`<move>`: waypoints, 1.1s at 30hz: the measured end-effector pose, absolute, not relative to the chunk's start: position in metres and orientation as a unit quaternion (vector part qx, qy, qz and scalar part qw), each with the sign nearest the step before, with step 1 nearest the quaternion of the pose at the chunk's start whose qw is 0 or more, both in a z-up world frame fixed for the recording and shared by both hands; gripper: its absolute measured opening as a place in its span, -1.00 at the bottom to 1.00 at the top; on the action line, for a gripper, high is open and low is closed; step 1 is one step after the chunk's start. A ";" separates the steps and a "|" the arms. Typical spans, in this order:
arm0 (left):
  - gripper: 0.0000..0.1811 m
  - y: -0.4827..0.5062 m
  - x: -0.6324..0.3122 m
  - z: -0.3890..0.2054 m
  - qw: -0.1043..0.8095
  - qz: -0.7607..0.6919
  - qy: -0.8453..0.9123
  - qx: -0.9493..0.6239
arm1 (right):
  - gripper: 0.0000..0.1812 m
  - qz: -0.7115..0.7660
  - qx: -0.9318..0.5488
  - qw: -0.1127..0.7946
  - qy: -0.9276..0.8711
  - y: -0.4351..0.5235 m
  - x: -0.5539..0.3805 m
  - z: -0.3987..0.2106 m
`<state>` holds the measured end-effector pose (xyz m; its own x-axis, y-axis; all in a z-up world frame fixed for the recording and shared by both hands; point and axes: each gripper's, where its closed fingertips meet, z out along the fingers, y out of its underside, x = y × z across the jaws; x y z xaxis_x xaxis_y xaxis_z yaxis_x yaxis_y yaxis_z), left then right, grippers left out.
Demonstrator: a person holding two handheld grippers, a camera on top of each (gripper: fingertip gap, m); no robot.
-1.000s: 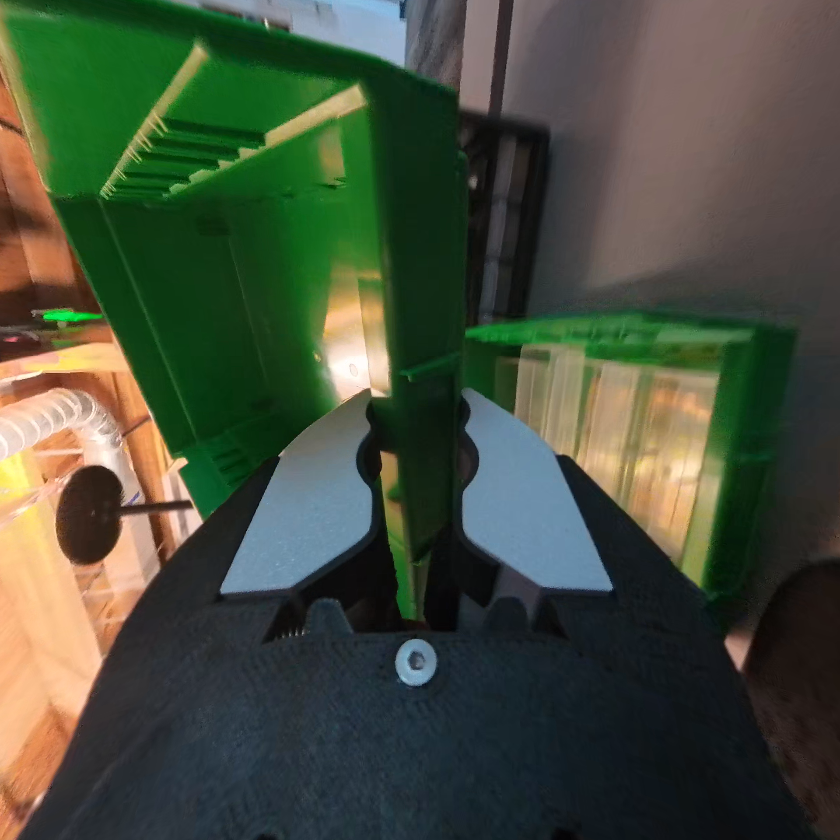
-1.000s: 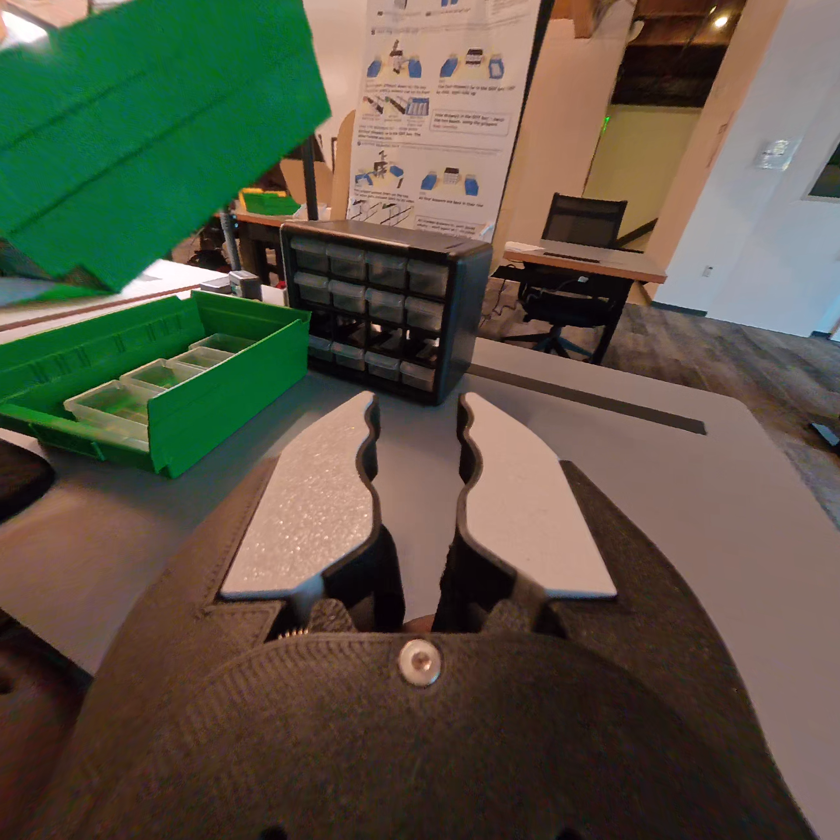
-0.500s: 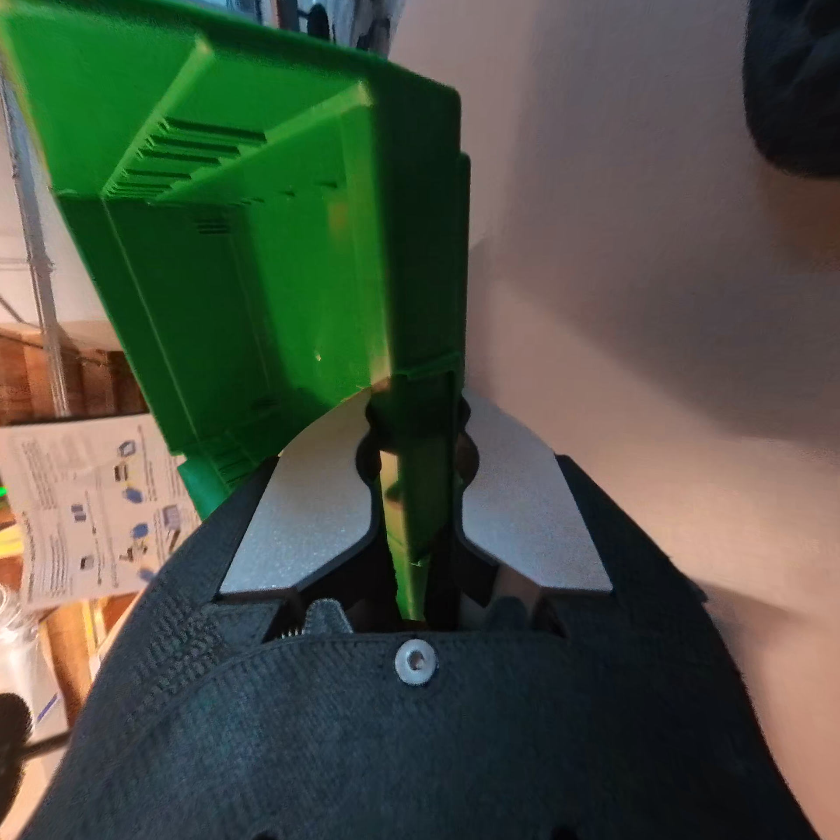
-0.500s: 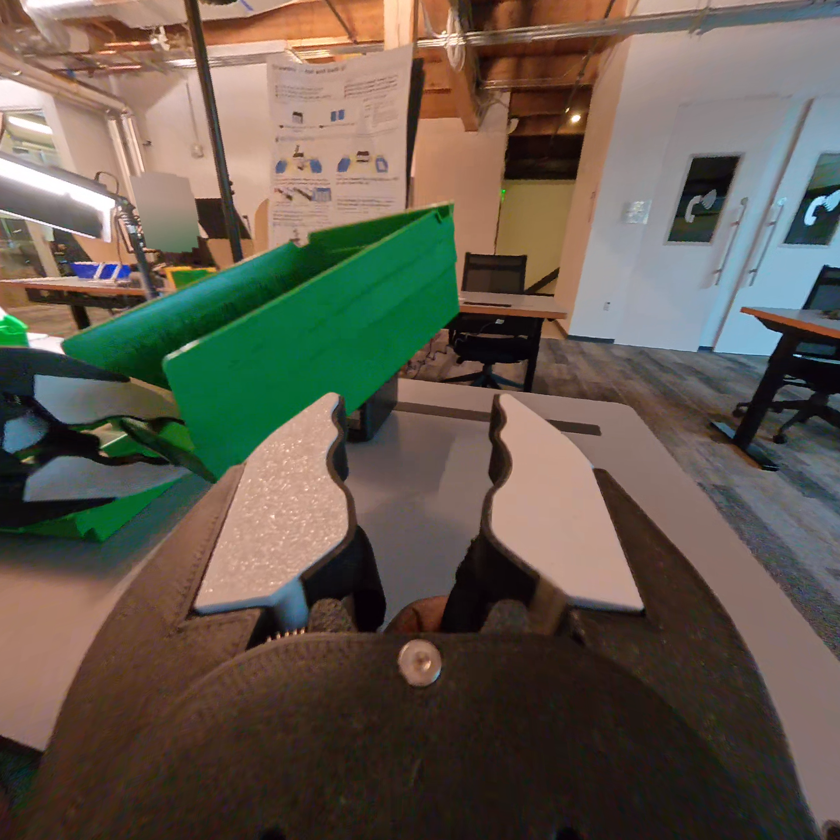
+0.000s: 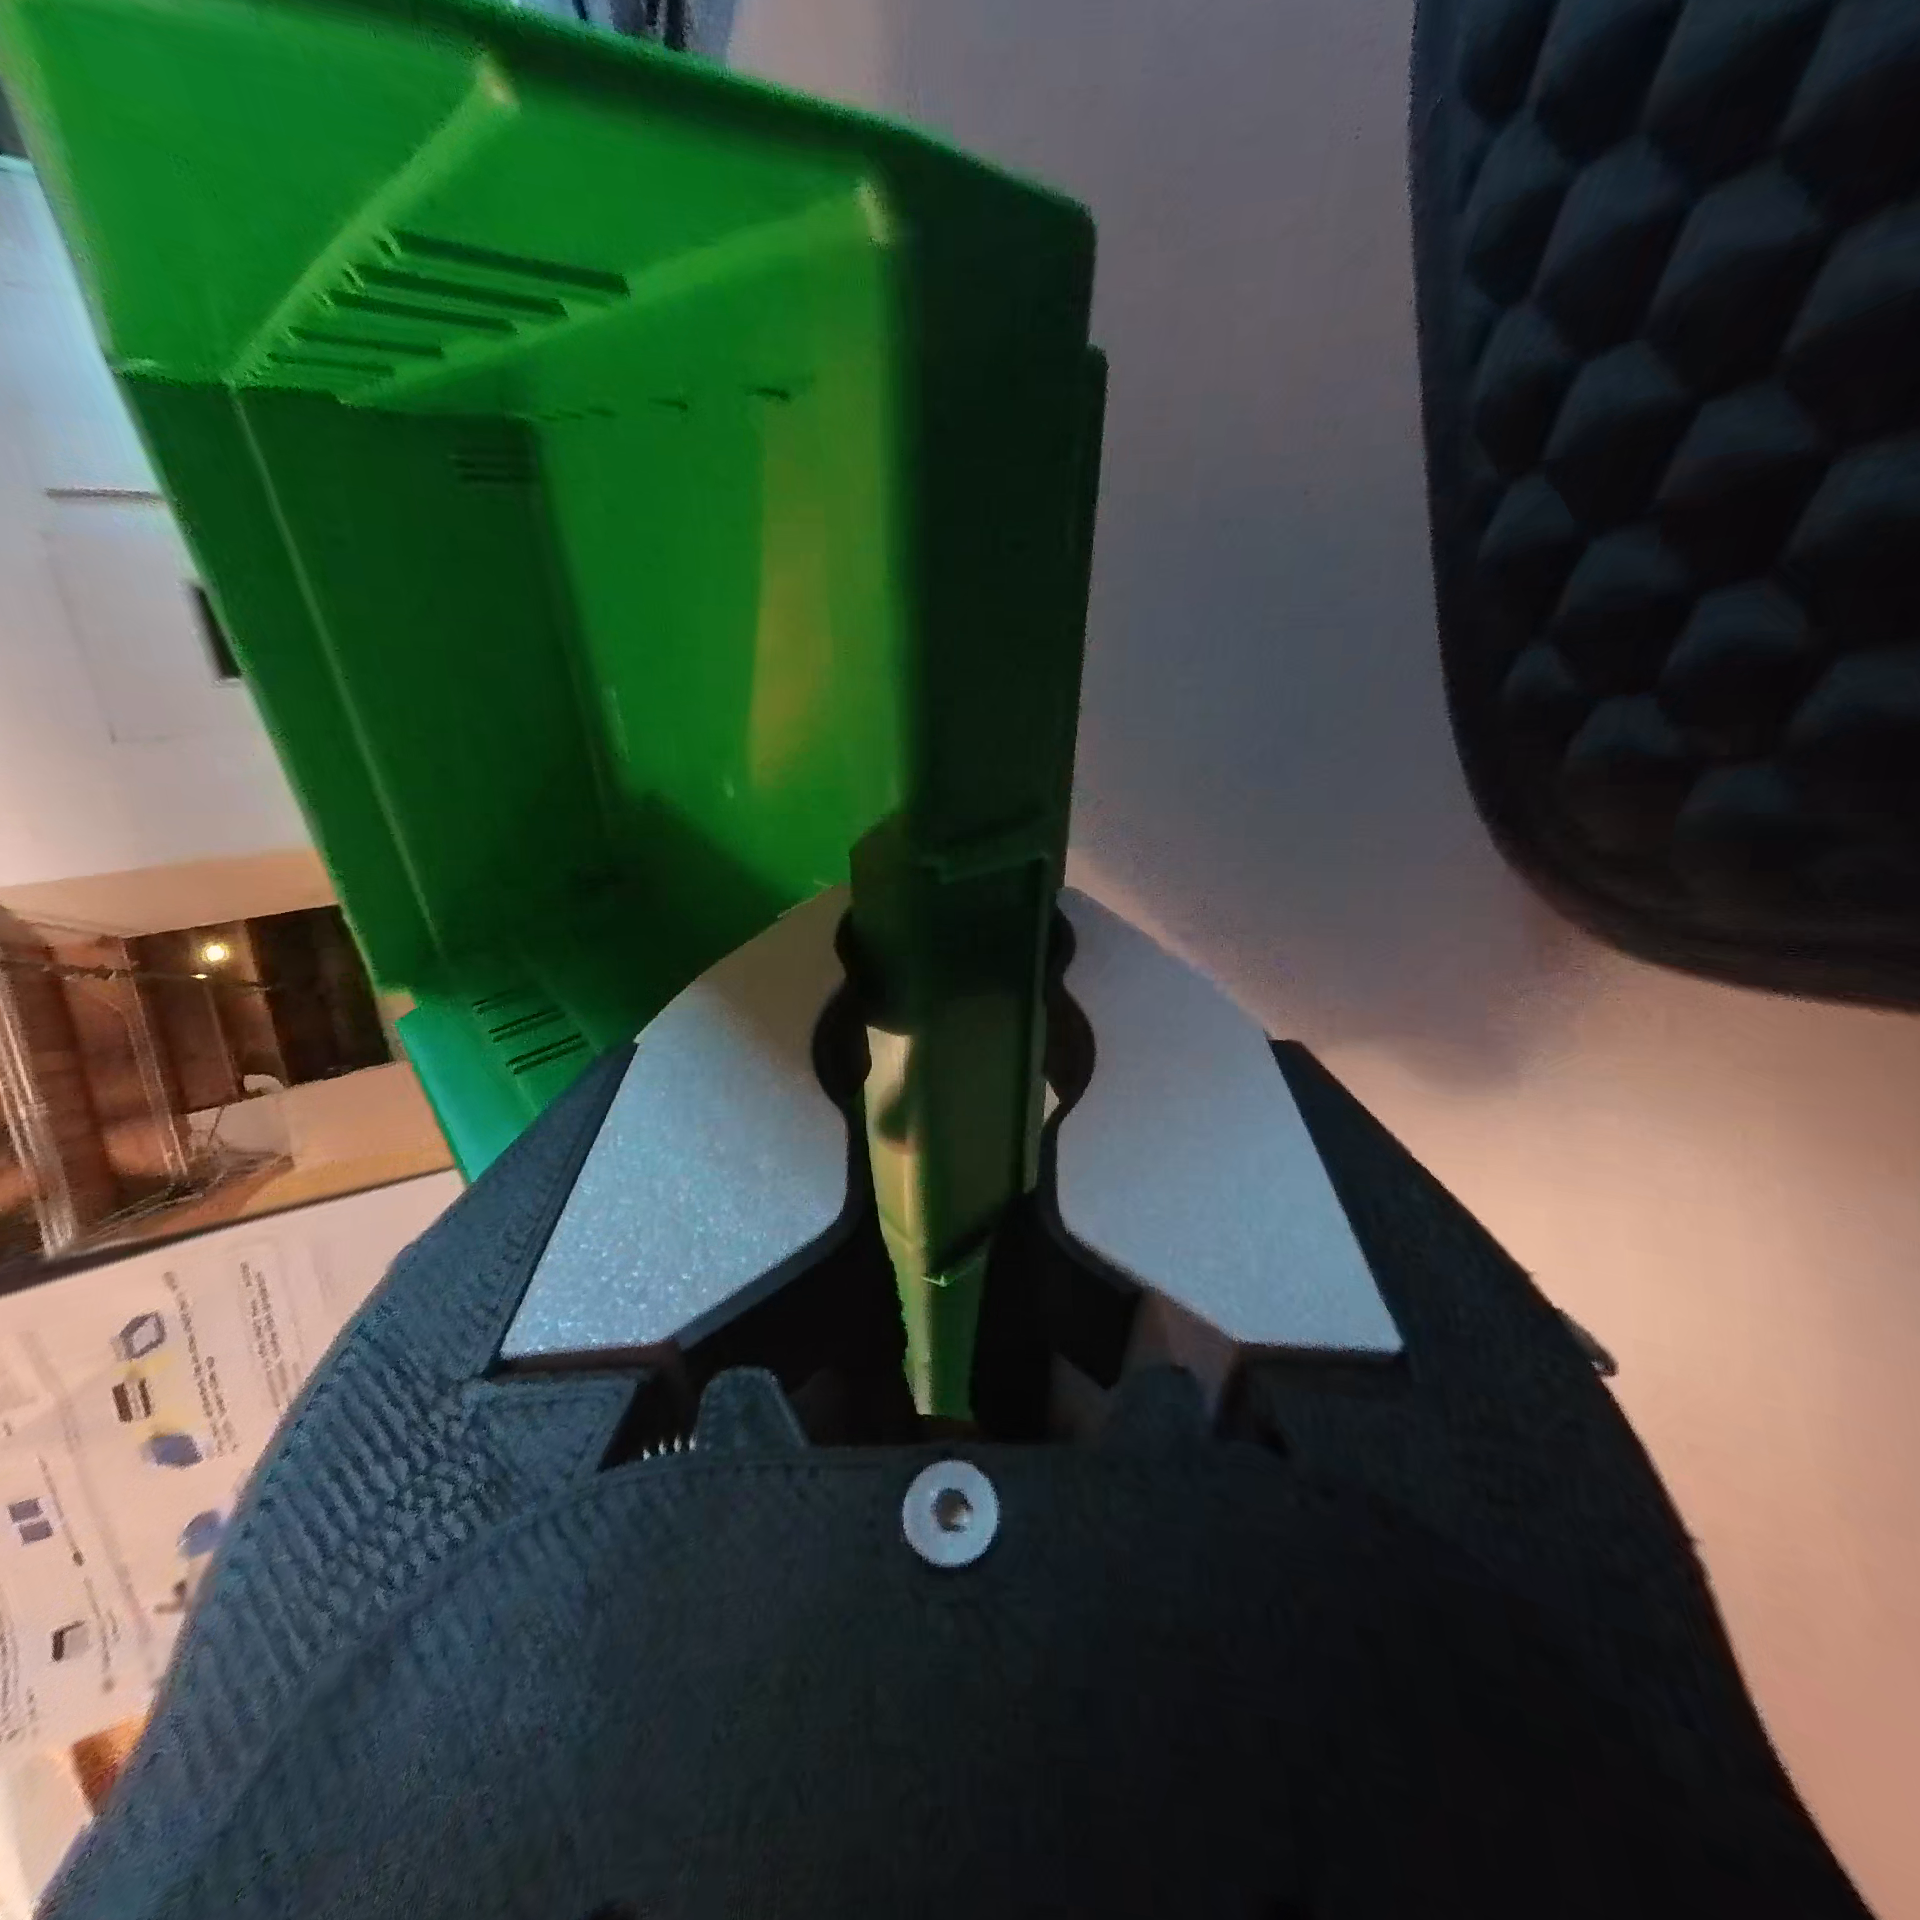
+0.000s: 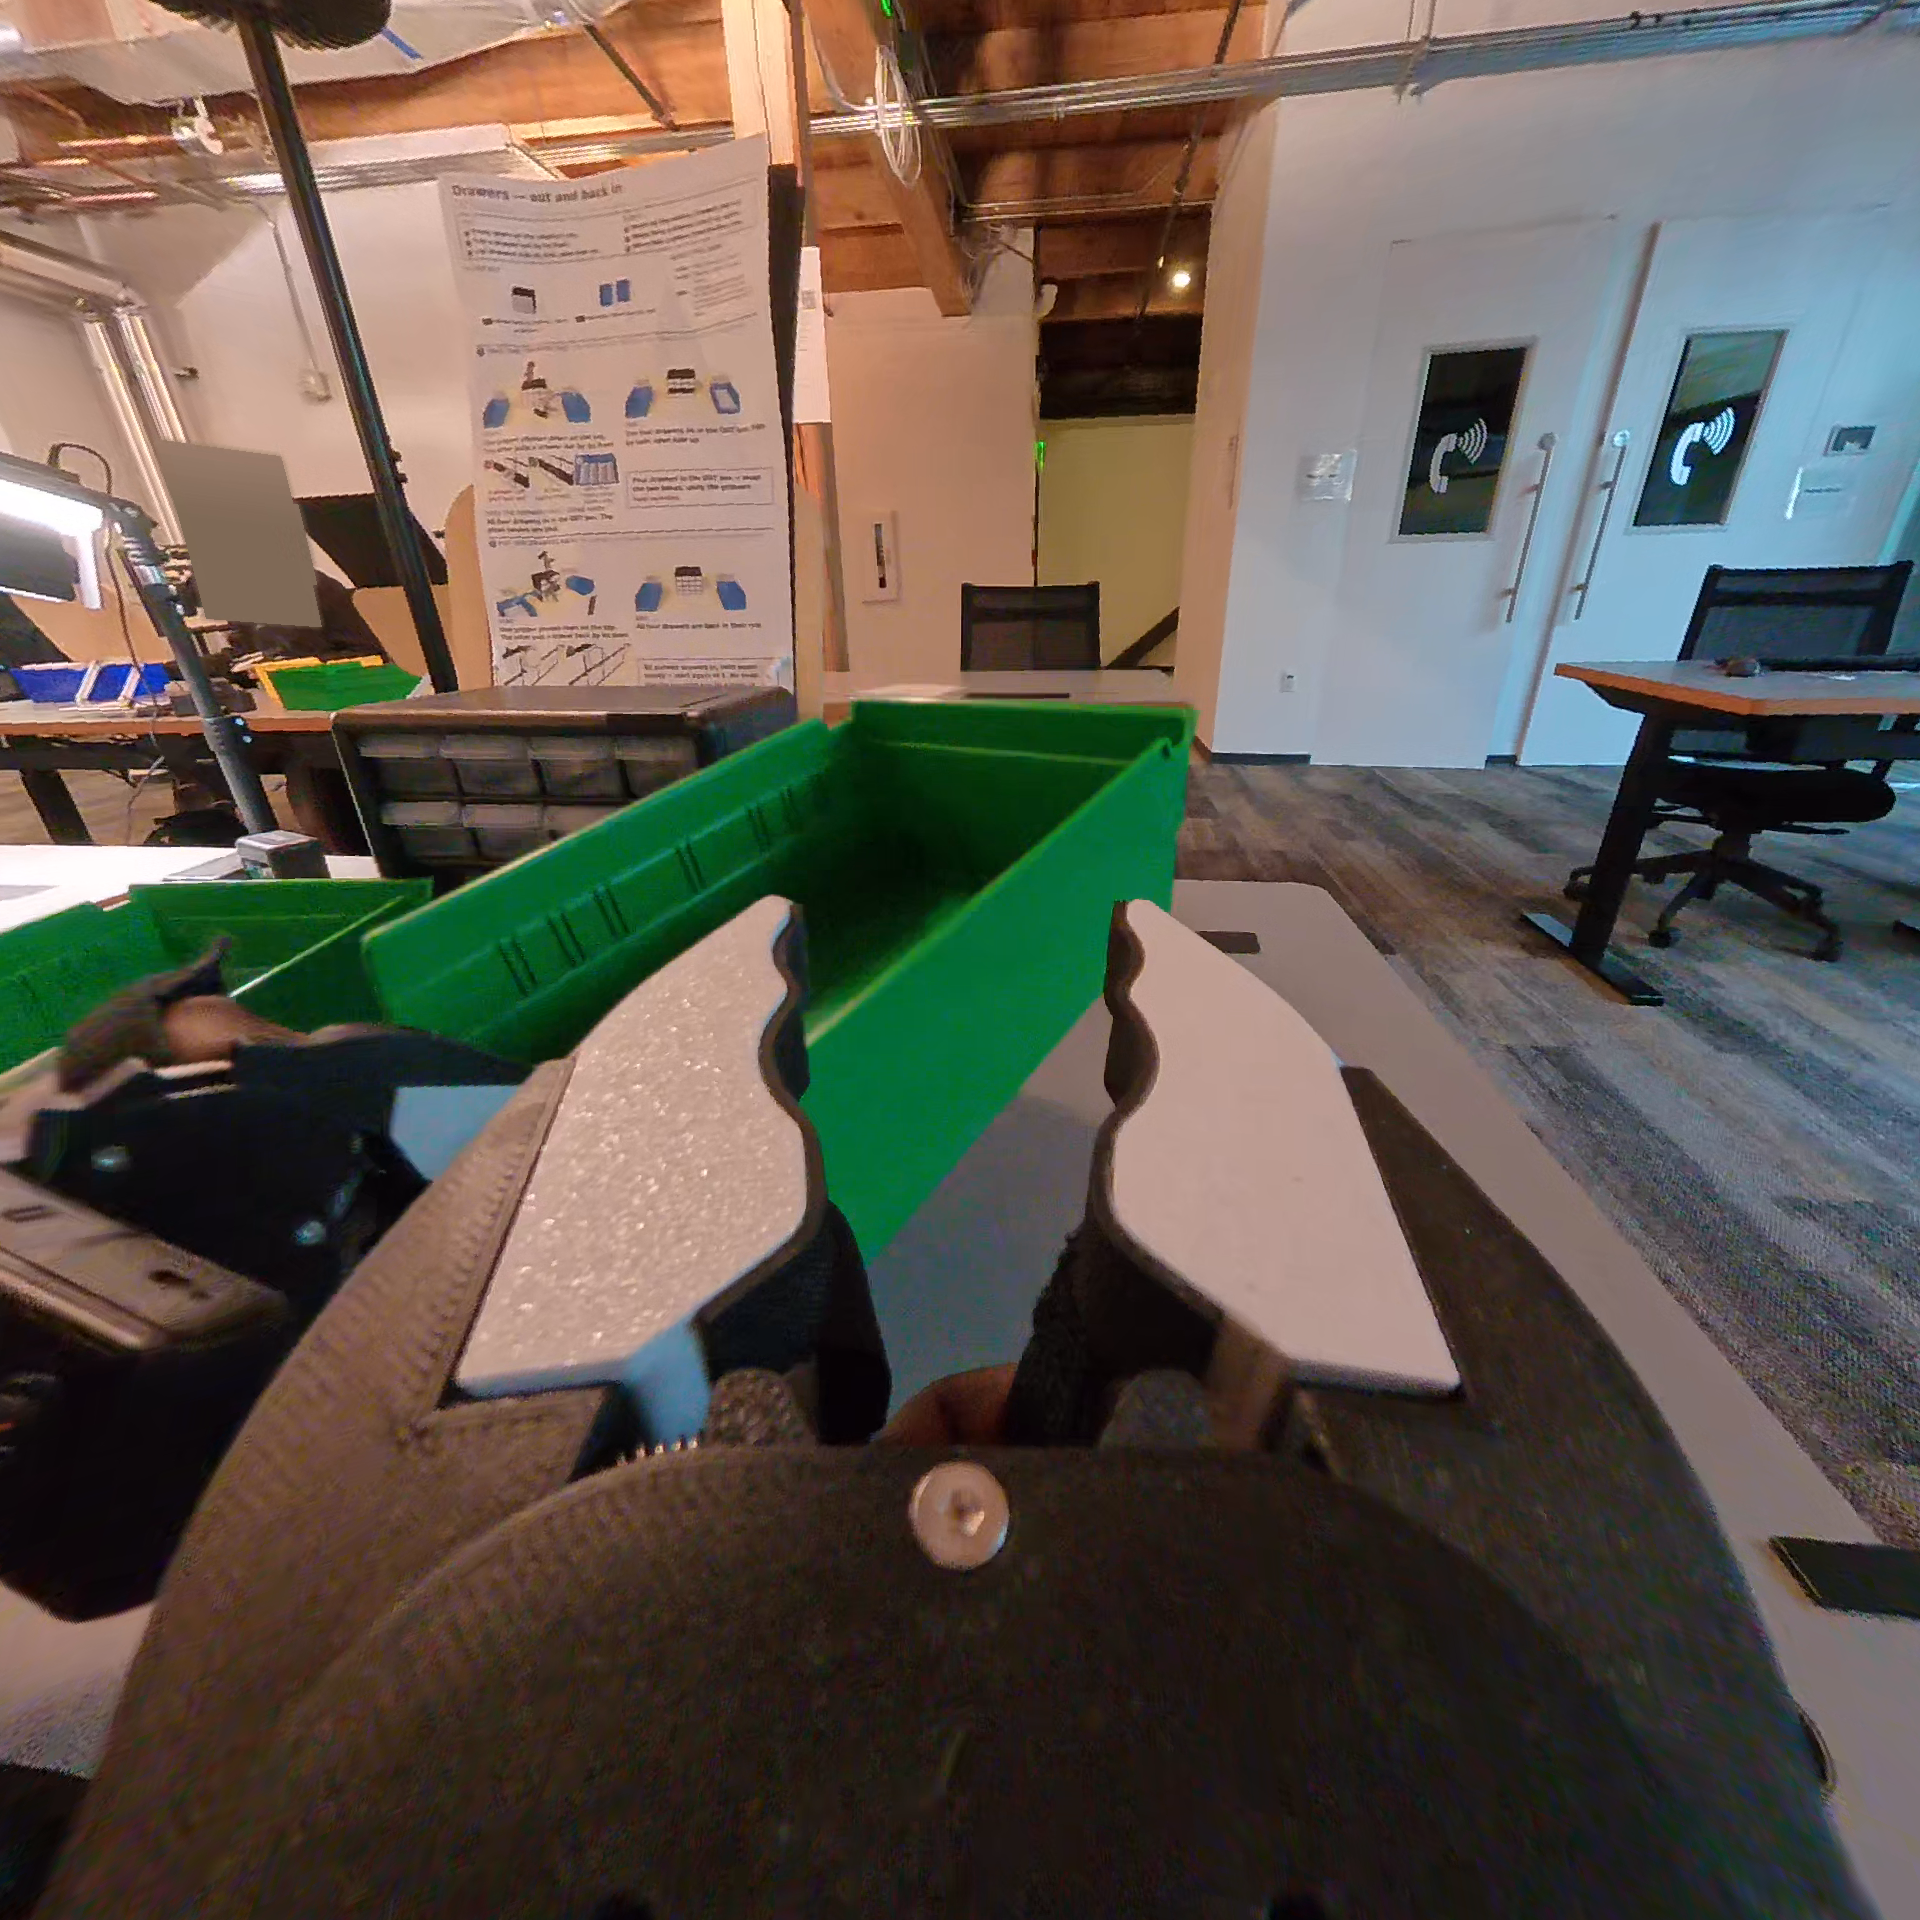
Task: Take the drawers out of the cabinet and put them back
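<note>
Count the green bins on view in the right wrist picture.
3 at least: the empty bin gripped by the left gripper, a second bin on the table to its left, and a small one on a far desk. More may be hidden.

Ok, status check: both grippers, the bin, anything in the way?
Left gripper shut on empty green bin's end wall, bin over grey table. Right gripper open, holding nothing, beside bin. Black drawer cabinet behind; second green bin at left.

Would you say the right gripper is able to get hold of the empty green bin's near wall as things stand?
Probably yes: the right gripper is open, and the green bin's near wall lies just ahead of its jaws, unobstructed.
</note>
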<state>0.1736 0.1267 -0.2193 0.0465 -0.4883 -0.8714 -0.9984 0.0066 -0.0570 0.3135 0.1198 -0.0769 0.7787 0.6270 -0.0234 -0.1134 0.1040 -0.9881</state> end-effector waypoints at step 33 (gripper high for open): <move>-0.09 -0.016 0.002 -0.179 0.543 0.189 0.352 -0.739 | 0.07 0.181 -0.490 0.775 -0.355 0.092 0.224 -0.070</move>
<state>0.0017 -0.0161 -0.1794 0.6803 -0.3145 -0.6620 -0.7258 -0.1629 -0.6684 0.2237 0.0923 -0.0703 0.6826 0.6289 0.3721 0.0668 0.4534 -0.8888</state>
